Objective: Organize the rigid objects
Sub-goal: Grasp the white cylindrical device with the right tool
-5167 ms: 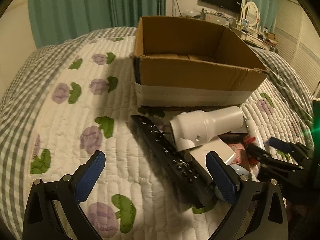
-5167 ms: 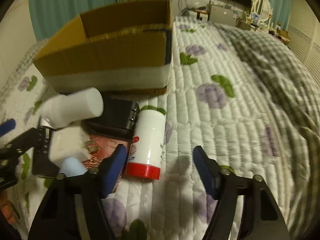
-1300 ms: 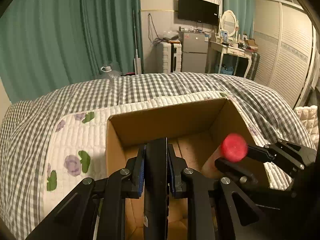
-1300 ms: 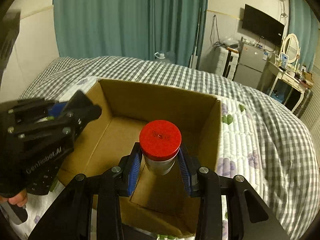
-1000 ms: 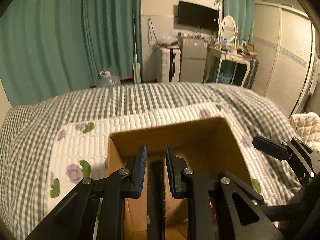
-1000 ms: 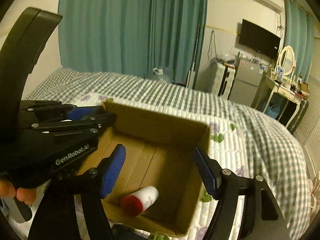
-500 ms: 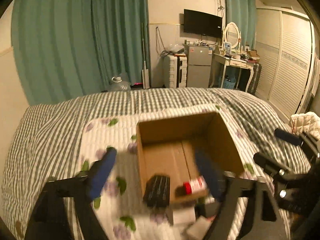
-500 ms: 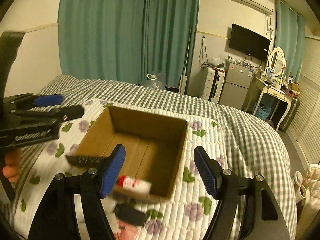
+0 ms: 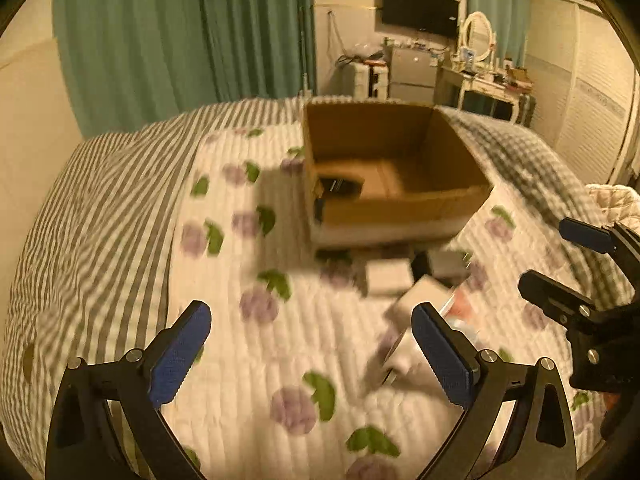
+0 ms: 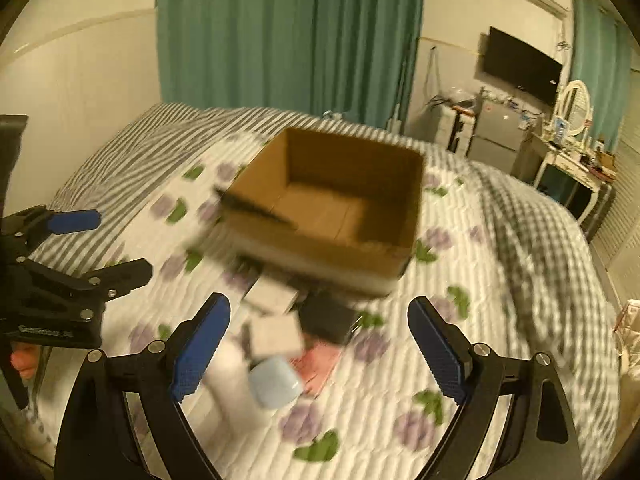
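So it's a bed point(image 9: 120, 240) with a grey-checked blanket point(image 10: 540, 240) and a white quilt point(image 9: 280, 340) printed with purple flowers and green leaves laid over it. An open cardboard box point(image 10: 332, 240) sits on the quilt. Just in front of it there's a blurry little pile: a couple of white boxes point(image 10: 276, 334), something black point(image 10: 326, 316), a pale blue thing point(image 10: 274, 382) and a pinkish flat packet point(image 10: 320, 362).

No legible text or labels.

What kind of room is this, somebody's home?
Most likely a home bedroom: a bed with a floral quilt, teal curtains, a wall-mounted television, and a dressing table with an oval mirror.
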The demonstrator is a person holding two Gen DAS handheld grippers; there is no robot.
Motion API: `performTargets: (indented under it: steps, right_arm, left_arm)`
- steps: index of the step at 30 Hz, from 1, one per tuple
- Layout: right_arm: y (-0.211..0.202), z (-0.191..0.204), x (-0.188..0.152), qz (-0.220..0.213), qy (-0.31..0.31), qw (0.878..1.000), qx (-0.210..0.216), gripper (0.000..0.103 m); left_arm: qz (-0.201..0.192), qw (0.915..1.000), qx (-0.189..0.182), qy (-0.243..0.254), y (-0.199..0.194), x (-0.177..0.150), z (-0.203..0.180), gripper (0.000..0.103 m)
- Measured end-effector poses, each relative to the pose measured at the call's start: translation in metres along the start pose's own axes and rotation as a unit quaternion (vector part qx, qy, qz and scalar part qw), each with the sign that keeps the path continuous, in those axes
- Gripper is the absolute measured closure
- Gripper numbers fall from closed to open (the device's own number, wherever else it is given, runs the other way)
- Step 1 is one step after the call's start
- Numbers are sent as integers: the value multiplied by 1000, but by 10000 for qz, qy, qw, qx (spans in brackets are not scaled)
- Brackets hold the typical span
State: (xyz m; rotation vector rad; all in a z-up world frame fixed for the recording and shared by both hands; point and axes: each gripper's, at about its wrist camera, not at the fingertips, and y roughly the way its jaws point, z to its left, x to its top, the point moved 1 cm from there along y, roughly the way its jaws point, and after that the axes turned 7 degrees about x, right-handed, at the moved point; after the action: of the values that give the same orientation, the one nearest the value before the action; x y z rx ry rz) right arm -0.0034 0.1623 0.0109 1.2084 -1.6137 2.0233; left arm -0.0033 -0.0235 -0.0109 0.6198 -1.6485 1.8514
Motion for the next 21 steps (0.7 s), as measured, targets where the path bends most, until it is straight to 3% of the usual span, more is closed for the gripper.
performTargets:
  steps: [5,12,21]
  right_arm:
    - [22,23,-32,265,-279,9990,216,12]
    - [52,41,-53,569,-449,9959,539,13]
    - [92,57,-65,965,-655,9903,756,32]
  left_arm:
    - [119,9998,166,-62,14,-30,6,1]
    - [171,9991,369,-127,31,-41,9,1]
    - [229,9989,342,-223,41,-46,18,1]
